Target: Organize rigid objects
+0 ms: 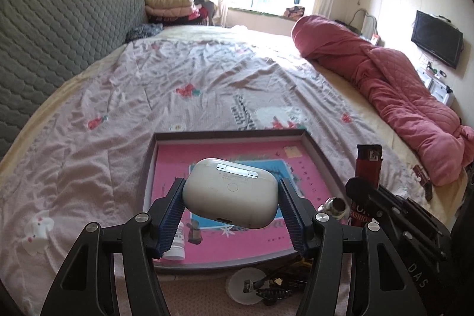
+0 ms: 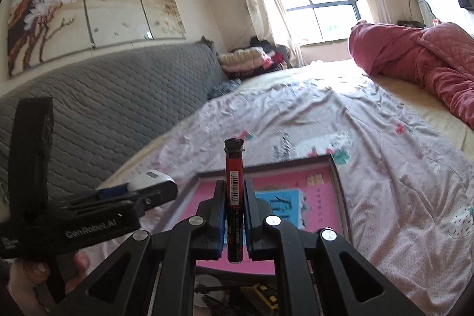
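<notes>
My left gripper point(image 1: 231, 208) clamps the smooth, slippery white earbud case point(image 1: 232, 191) across its ends above the tray point(image 1: 314, 147); my right gripper point(image 2: 234, 219) pinches the light, stiff red lighter point(image 2: 234, 191) upright mid-body.

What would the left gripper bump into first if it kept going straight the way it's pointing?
Probably the pink floor of the tray. The left gripper, shut on the white earbud case, points downward over it, so the case would likely touch first. Depth is hard to judge here.
</notes>
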